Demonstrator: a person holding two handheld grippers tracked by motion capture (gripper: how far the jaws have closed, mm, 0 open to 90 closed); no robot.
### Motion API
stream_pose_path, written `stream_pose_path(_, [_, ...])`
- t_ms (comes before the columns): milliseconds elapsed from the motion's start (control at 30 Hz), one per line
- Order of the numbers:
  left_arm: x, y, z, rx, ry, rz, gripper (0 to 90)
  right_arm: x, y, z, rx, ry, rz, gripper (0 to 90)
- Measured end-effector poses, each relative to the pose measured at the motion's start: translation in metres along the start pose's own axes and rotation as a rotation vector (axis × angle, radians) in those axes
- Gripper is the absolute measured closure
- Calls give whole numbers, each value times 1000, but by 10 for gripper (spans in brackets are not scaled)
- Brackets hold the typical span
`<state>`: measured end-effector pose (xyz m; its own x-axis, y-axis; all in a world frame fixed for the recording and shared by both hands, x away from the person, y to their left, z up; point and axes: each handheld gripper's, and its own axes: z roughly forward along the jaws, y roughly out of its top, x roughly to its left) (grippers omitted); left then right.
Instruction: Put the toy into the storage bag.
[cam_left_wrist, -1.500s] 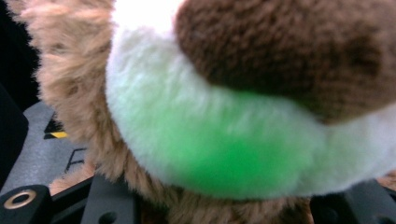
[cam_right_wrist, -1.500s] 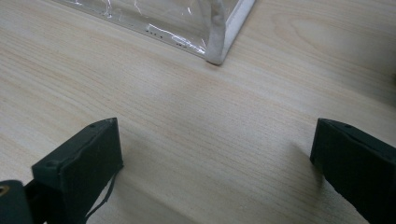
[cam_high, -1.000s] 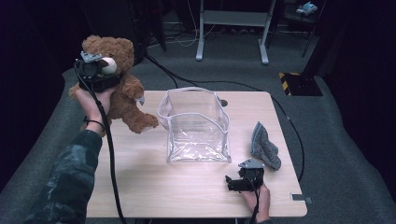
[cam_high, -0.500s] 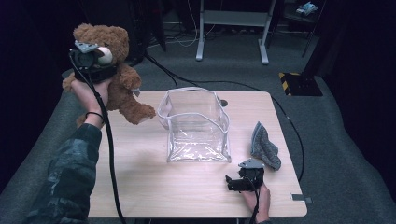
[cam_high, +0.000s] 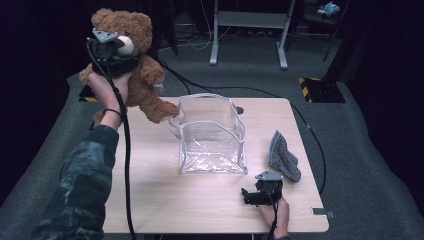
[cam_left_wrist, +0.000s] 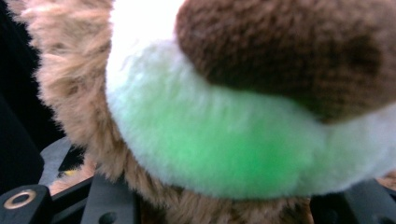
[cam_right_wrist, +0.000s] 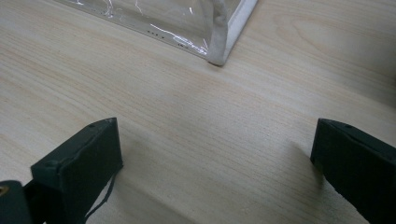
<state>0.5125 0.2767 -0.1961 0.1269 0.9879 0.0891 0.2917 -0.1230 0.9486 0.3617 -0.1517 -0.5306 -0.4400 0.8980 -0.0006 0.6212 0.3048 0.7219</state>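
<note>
A brown teddy bear (cam_high: 142, 85) hangs in the air over the table's back left corner, with my left gripper (cam_high: 112, 50) shut on its head by the white muzzle. Its lower paw is close to the rim of the clear plastic bag (cam_high: 212, 135), which stands open in the middle of the table. In the left gripper view the bear's muzzle (cam_left_wrist: 210, 140) and knitted brown nose (cam_left_wrist: 289, 51) press right up to the camera. My right gripper (cam_high: 247, 196) rests on the table near the front right, open, pointing towards the bag's corner (cam_right_wrist: 219, 28), nothing between its jaws.
A grey cloth (cam_high: 282, 155) lies on the wooden table (cam_high: 150, 185) to the right of the bag, just behind the right gripper. Black cables trail off the table's back and right. Dark floor and a metal stand lie beyond.
My left gripper has lifted the teddy bear higher and a little to the right, towards the bag. The right gripper has not moved.
</note>
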Motion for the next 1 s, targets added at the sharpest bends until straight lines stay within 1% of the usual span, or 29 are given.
stream_pose_path(33, [-4,2,2,-3,-11,1,455,0,0,0,0,1,1,12])
stream_pose_path(100, [-10,5,4,-3,-12,10,454,0,0,0,0,1,1,12])
stream_pose_path(133, [-14,7,5,-3,-19,15,454,0,0,0,0,2,0,11])
stream_pose_path(200, [-20,10,7,-10,-22,24,454,-1,0,0,1,1,-9,11])
stream_pose_path(267, [-27,13,11,-16,-32,18,454,0,0,0,-4,0,-2,12])
stream_pose_path(333, [-36,16,14,-17,-46,14,453,0,0,0,-4,2,0,12])
stream_pose_path(400, [-45,17,16,-23,-59,32,453,0,0,0,-4,2,0,13])
stream_pose_path(500, [-56,19,20,-11,-85,37,453,0,0,0,-4,2,-1,13])
stream_pose_path(533, [-58,20,21,-14,-96,27,453,0,0,0,-4,3,-2,13])
stream_pose_path(633, [-68,23,23,-21,-111,30,452,-1,0,0,1,10,-4,15])
stream_pose_path(667, [-75,25,24,-32,-115,37,452,-1,0,0,1,10,-4,15])
stream_pose_path(700, [-77,25,24,-34,-117,38,452,-1,0,0,1,11,-4,15])
stream_pose_path(733, [-83,26,26,-34,-126,33,452,-1,0,0,1,11,-4,15])
stream_pose_path(767, [-85,26,27,-33,-128,43,451,-1,0,0,0,11,-5,15])
stream_pose_path(800, [-88,26,28,-34,-132,38,451,-1,0,0,1,11,-2,16])
stream_pose_path(833, [-93,25,29,-33,-144,33,451,-1,0,0,1,11,-2,16])
stream_pose_path(933, [-106,25,33,-30,-166,34,450,0,0,0,0,6,0,17])
stream_pose_path(967, [-108,25,34,-33,-166,42,450,0,0,0,0,6,0,18])
stream_pose_path(1000, [-112,25,35,-34,-170,37,450,0,0,-1,2,12,-2,19])
